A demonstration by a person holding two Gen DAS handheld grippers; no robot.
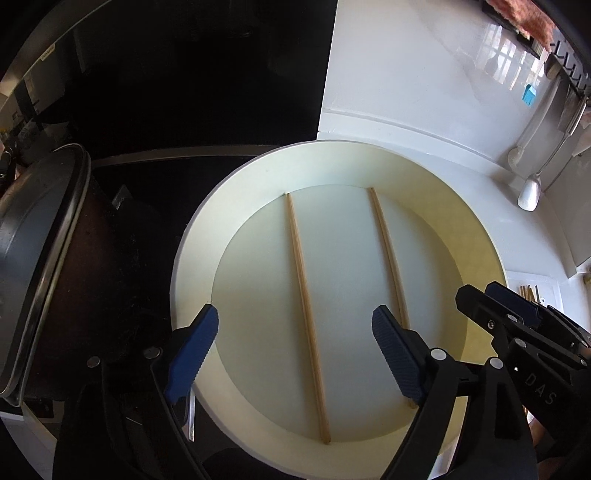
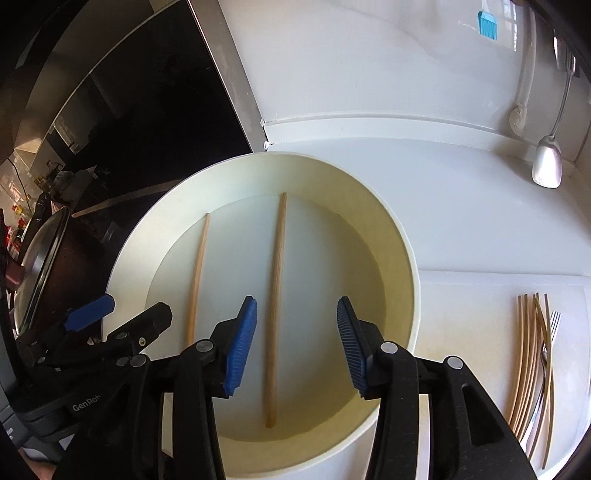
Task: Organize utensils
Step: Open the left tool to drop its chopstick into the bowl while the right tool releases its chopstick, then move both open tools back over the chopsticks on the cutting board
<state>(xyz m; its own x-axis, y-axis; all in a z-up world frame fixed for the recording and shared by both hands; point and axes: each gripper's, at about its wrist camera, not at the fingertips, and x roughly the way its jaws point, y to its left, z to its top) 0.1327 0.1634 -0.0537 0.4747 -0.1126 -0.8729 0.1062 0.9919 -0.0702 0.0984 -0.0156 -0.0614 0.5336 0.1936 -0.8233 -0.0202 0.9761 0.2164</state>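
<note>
Nearest the lenses, both tools are seen held above a round cream bowl [image 1: 258, 192]. The left tool [image 1: 295, 354] is spread wide, blue pads well apart, with nothing gripped; one chopstick [image 1: 306, 317] is seen below the gap, lying flat on the bowl floor. The right tool [image 2: 297, 343] is about half spread, also with nothing gripped; a second chopstick [image 2: 275, 306] is seen below its gap, likewise flat on the bowl floor and apart from the pads. The two chopsticks are laid roughly parallel, well apart, each running from the near side of the floor to the far side.

To the right of the bowl, on the white surface [image 2: 461, 229], a bundle of chopsticks [image 2: 528, 365] is seen with a fork [image 2: 550, 332] lying among them. To the left of the bowl, a dark pan [image 1: 40, 258] with a metal rim is noted beside a black panel.

Farther off, at the right, a metal spoon [image 2: 547, 162] and a white-handled brush [image 2: 519, 114] are seen hanging against the wall. A blue silicone brush [image 2: 487, 24] is seen at the far top.
</note>
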